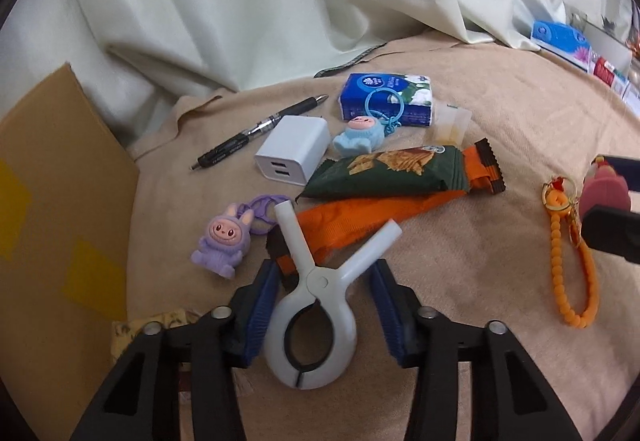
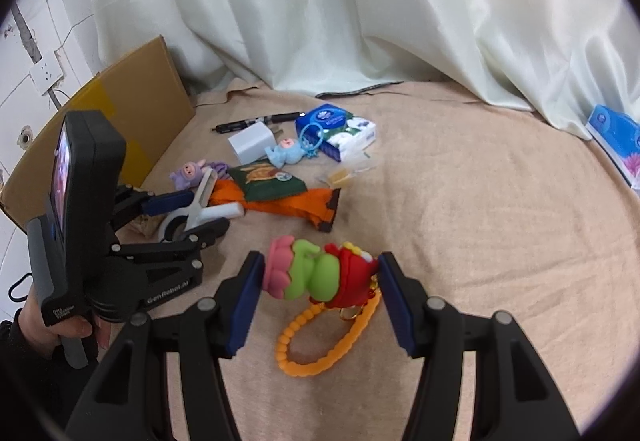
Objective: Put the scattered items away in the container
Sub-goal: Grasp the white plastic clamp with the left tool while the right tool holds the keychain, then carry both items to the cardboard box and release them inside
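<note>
blue pads straddle white clamp.

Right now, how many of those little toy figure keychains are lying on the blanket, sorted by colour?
Purple figure: 1
Light blue figure: 1
Green, pink and red figure, between the right gripper fingers: 1
Total: 3

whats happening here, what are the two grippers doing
A person is tidying small items off a beige cloth. The left gripper is open, its fingers either side of a white clamp. The right gripper brackets a green and red toy keychain, not clearly clamped. A pen, charger and snack packet lie loose beside a cardboard box.
</note>
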Available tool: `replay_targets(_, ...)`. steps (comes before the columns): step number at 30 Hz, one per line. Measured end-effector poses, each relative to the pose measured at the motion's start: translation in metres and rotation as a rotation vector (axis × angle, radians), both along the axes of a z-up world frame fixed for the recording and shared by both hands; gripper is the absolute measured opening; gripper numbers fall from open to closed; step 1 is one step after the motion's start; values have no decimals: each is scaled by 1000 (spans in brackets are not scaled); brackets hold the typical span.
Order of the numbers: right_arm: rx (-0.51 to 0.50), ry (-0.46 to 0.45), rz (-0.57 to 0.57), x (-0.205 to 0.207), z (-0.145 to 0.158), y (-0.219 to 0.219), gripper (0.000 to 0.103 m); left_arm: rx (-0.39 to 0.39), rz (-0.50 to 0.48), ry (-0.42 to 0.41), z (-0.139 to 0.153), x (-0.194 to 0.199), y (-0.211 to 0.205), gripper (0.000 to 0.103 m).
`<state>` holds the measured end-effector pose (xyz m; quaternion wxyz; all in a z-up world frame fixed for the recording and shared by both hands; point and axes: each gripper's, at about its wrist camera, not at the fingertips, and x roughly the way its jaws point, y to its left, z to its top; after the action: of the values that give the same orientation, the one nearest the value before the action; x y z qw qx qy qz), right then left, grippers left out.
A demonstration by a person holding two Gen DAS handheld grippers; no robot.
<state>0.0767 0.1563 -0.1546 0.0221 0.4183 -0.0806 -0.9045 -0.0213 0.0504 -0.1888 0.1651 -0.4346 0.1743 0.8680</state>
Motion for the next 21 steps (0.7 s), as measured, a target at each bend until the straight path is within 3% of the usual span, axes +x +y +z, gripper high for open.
replay_targets(1,-1,2,-3,0,0,0,62,7,2,-3,1,0,-1,37)
replay_targets(6,-3,15,-6,2,3,0,62,-3,12,5,2,1,-1,36)
replay_targets(21,-7,95,-12,6,20,-5,62,86,79,20,37,15,-12,36)
